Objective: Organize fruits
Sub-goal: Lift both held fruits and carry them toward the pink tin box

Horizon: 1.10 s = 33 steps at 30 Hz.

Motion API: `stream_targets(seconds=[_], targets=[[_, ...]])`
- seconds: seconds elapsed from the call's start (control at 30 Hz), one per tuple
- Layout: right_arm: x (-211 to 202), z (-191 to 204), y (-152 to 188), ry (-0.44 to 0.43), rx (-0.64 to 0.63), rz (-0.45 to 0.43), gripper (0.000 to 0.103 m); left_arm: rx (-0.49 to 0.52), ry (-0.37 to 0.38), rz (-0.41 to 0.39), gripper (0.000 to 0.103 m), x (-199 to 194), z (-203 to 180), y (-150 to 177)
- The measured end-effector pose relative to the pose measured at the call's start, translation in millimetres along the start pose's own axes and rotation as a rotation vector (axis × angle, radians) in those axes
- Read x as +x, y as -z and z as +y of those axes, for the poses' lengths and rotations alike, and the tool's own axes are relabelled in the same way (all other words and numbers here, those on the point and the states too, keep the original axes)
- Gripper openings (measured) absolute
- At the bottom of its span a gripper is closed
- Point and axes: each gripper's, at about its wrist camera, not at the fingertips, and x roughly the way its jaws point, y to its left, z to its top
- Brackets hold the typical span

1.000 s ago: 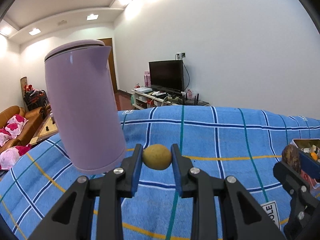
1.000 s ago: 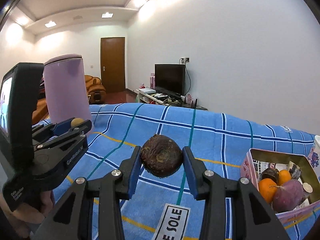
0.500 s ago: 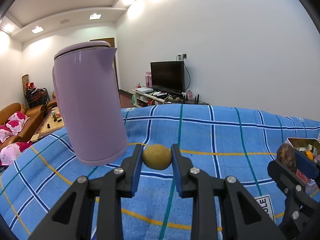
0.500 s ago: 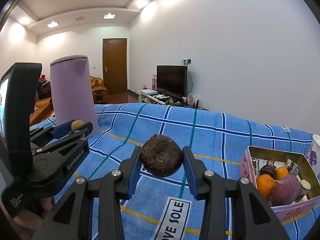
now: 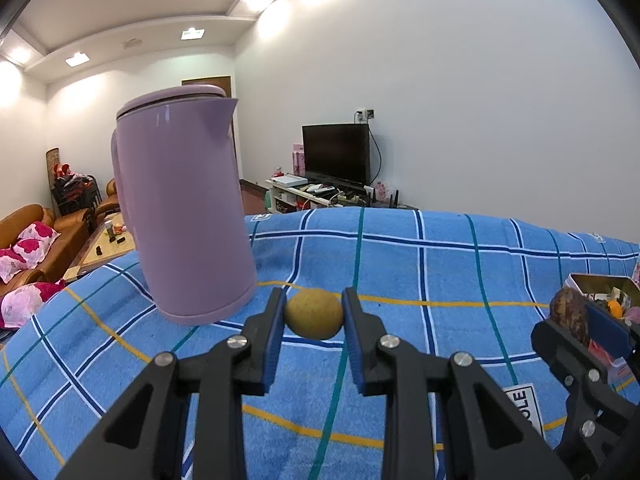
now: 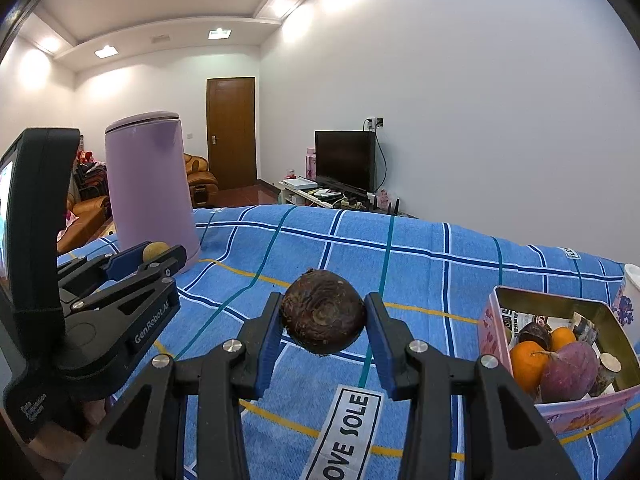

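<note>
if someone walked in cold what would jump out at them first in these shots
Probably the tall purple kettle standing on the blue checked cloth, just left of the left gripper, which pinches a small yellowish fruit. Next, the right gripper clamps a dark, rough brown fruit above the cloth. At far right sits an open tin already holding orange and purple fruit.

Ahead of both hand-held grippers the blue plaid cloth (image 6: 432, 264) lies open and bare. A tall purple kettle (image 5: 184, 204) stands as the one obstacle, left of the left hand-held gripper (image 5: 314, 320). At far right the tin box (image 6: 560, 344) is already crowded with fruit, beside a white cup (image 6: 630, 292).
</note>
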Motion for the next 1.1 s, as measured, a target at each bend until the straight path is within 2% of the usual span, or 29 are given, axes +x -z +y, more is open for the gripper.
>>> stream_targets(seconds=[0.63, 1.1], targets=[[-9.8, -4.9, 4.9, -0.015, -0.002, 0.009, 0.043, -0.002, -0.017, 0.015, 0.030, -12.2, -7.6, 6.3], [-21.9, -16.8, 10.8, -0.005, -0.010, 0.017, 0.043, 0.012, 0.000, 0.023, 0.030, -23.3, -17.3, 11.8]])
